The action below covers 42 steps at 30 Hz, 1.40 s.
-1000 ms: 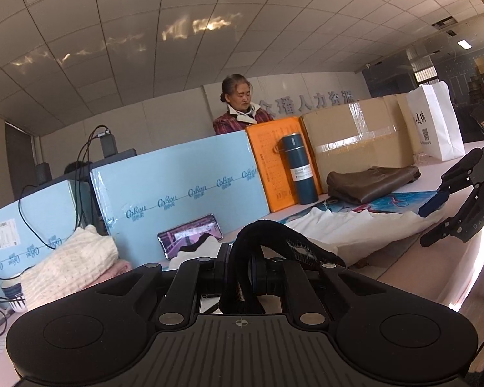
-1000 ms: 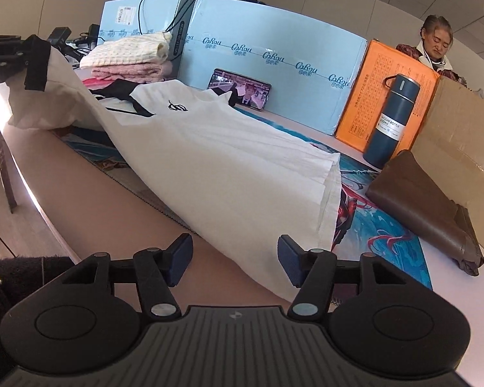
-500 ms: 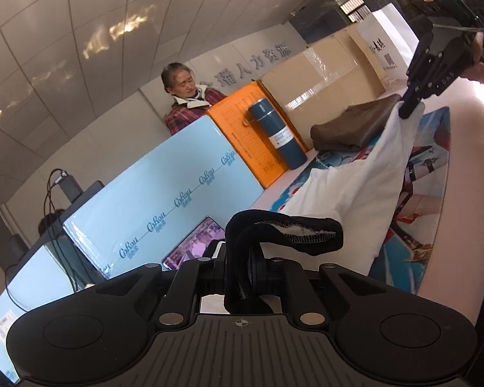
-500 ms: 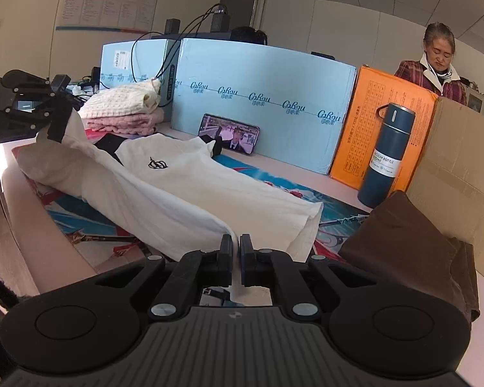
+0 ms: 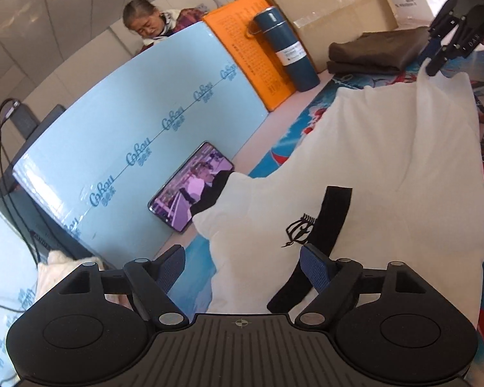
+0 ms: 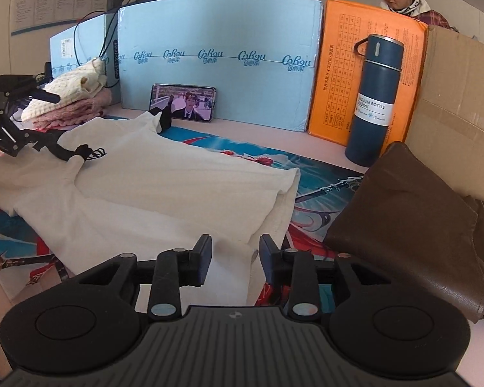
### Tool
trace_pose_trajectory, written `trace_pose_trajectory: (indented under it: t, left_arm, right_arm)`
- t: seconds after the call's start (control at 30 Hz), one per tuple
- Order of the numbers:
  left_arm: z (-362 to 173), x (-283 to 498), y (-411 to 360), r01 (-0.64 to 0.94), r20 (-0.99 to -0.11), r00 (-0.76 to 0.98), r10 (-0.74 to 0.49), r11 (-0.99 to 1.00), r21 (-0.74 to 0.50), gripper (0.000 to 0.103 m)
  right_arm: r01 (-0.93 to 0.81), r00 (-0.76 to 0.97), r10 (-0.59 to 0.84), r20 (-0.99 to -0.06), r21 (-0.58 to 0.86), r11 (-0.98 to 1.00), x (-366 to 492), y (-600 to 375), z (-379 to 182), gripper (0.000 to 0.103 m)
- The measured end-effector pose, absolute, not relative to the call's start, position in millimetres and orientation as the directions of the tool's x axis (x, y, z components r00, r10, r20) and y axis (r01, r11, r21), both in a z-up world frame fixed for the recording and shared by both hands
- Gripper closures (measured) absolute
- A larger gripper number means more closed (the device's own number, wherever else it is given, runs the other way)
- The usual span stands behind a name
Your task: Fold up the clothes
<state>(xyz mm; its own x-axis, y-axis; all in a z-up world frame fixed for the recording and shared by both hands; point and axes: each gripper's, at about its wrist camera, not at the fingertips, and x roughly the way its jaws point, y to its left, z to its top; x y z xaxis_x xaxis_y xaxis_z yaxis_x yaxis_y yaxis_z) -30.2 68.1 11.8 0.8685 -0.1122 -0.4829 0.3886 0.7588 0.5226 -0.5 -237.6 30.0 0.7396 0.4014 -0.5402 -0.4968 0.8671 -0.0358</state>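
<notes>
White T-shirt (image 6: 164, 174) lies folded lengthwise on the printed mat (image 6: 322, 174) on the table, black collar at the left end. Left gripper (image 5: 242, 266): jaws wide, empty, above the collar and chest logo. Right gripper (image 6: 235, 256): jaws parted, straddling the hem corner, no grip. Brown folded garment (image 6: 403, 219) sits just beside the hem; blue bottle (image 6: 376, 96) stands behind.

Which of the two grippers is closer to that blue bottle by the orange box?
The right gripper. It sits at the shirt's hem end, the bottle just beyond it. The left gripper is at the collar end, farther away.
</notes>
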Motion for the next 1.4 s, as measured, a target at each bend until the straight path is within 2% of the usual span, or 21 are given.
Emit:
trace_pose_trajectory:
  t: [0.1, 0.17, 0.2, 0.27, 0.33, 0.37, 0.43, 0.53, 0.6, 0.63, 0.83, 0.9, 1.13, 1.23, 1.33, 1.4]
  left_arm:
    - [18.5, -34.4, 93.8, 0.238, -0.459, 0.888, -0.015, 0.87, 0.431, 0.022]
    - [26.2, -52.4, 115.9, 0.133, -0.446, 0.895, 0.004, 0.952, 0.277, 0.023]
    - [28.1, -64.8, 124.2, 0.096, -0.438, 0.899, -0.008, 0.979, 0.177, 0.023]
    - [25.3, -102.0, 134.9, 0.065, -0.422, 0.902, -0.089, 0.995, -0.069, 0.023]
    - [15.7, -136.5, 134.3, 0.055, -0.399, 0.905, -0.147, 0.971, -0.232, 0.026]
    - [9.8, -148.5, 129.9, 0.066, -0.401, 0.899, -0.175, 0.96, -0.272, 0.027]
    - [-1.9, -162.7, 114.0, 0.085, -0.416, 0.887, -0.199, 0.957, -0.278, 0.031]
    - [-15.2, -167.4, 104.4, 0.096, -0.425, 0.877, -0.223, 0.949, -0.3, 0.053]
    - [-21.3, -166.1, 108.3, 0.102, -0.431, 0.868, -0.246, 0.938, -0.331, 0.093]
    - [-23.1, -166.6, 110.0, 0.113, -0.431, 0.865, -0.256, 0.937, -0.33, 0.098]
    - [-26.4, -179.2, 123.3, 0.19, -0.419, 0.845, -0.332, 0.919, -0.346, 0.099]
    - [-31.2, -180.2, 124.0, 0.183, -0.451, 0.832, -0.322, 0.928, -0.326, 0.099]
    - [-37.1, -180.6, 126.1, 0.2, -0.432, 0.831, -0.351, 0.912, -0.357, 0.098]
    - [-36.1, -179.0, 121.7, 0.215, -0.42, 0.833, -0.359, 0.911, -0.352, 0.087]
    - [-33.5, -174.7, 114.0, 0.232, -0.419, 0.838, -0.35, 0.923, -0.306, 0.082]
    - [-33.4, -170.9, 109.6, 0.239, -0.422, 0.838, -0.346, 0.928, -0.285, 0.072]
  right_arm:
    - [-0.391, 0.784, 0.358, -0.506, 0.044, 0.919, -5.2, -249.9, 32.1, 0.062]
    - [-0.315, 0.811, 0.331, -0.482, 0.116, 0.942, -11.1, -258.7, 33.8, 0.055]
    - [-0.276, 0.824, 0.316, -0.471, 0.152, 0.949, -14.1, -263.1, 34.6, 0.055]
    - [-0.211, 0.845, 0.296, -0.446, 0.23, 0.95, -25.6, -269.7, 35.6, 0.046]
    - [-0.155, 0.862, 0.275, -0.426, 0.294, 0.943, -43.0, -270.7, 34.6, 0.041]
    - [-0.132, 0.862, 0.267, -0.43, 0.317, 0.939, -50.4, -269.3, 34.1, 0.04]
    - [-0.11, 0.845, 0.282, -0.454, 0.369, 0.923, -59.8, -265.7, 31.9, 0.039]
    - [-0.084, 0.798, 0.337, -0.5, 0.461, 0.883, -69.6, -261.3, 26.6, 0.036]
    - [-0.062, 0.764, 0.375, -0.525, 0.519, 0.852, -76.2, -258.4, 23.1, 0.036]
    - [-0.049, 0.746, 0.395, -0.536, 0.547, 0.836, -79.5, -256.9, 21.4, 0.036]
    - [-0.001, 0.722, 0.424, -0.546, 0.613, 0.79, -80.0, -247.8, 13.5, 0.033]
    - [0.035, 0.733, 0.404, -0.547, 0.623, 0.781, -72.0, -246.8, 12.9, 0.033]
    - [0.149, 0.771, 0.278, -0.573, 0.587, 0.796, -58.4, -233.9, 14.3, 0.036]
    - [0.197, 0.77, 0.223, -0.598, 0.555, 0.808, -60.9, -228.8, 16.3, 0.043]
    - [0.214, 0.769, 0.193, -0.61, 0.529, 0.821, -60.2, -227.0, 17.3, 0.043]
    - [0.214, 0.772, 0.184, -0.609, 0.52, 0.827, -56.8, -227.0, 16.7, 0.042]
